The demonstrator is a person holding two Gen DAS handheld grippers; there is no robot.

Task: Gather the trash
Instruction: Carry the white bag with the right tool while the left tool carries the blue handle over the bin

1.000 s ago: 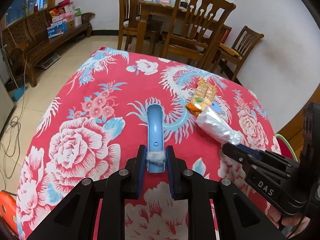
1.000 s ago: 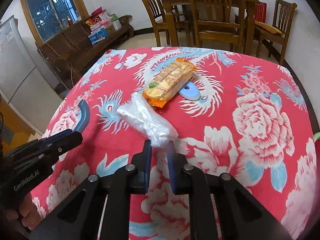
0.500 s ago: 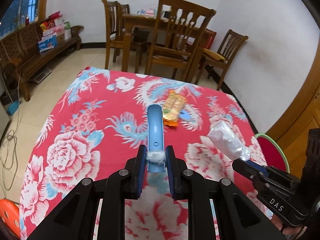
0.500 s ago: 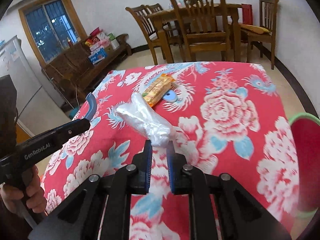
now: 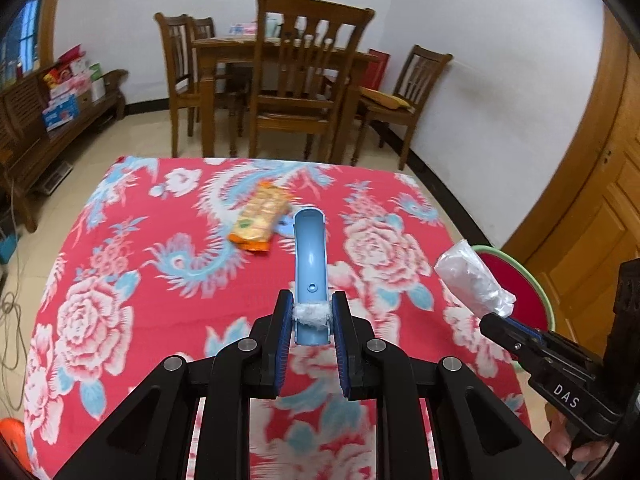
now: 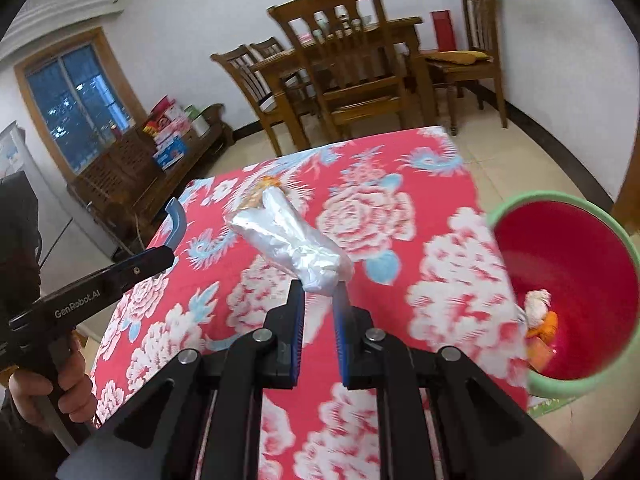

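two hand-held grippers are up over the bench (image 5: 120,280), which wears a red cloth with pink roses and blue birds. the left hand-held gripper (image 5: 311,322) is clenched on a curved blue strip (image 5: 309,256), a tuft of white fluff caught between its pads at the grip; the strip points forward, clear of the cloth. the right hand-held gripper (image 6: 320,300) is clenched on one end of a clear bag (image 6: 292,246), crumpled into a roll, which sticks out forward and to the left above the cloth, not touching it. in the left view the bag (image 5: 472,280) hangs at the bench's right edge, just in front of the bin (image 5: 540,292). the bin (image 6: 520,208), red inside with a green rim, stands on the floor just beside the bench's right side; white and orange scraps (image 6: 540,316) lie at its bottom. an orange snack pack (image 5: 260,220) lies on the cloth near the far middle, with a small blue oval piece (image 5: 285,227) touching its right side.
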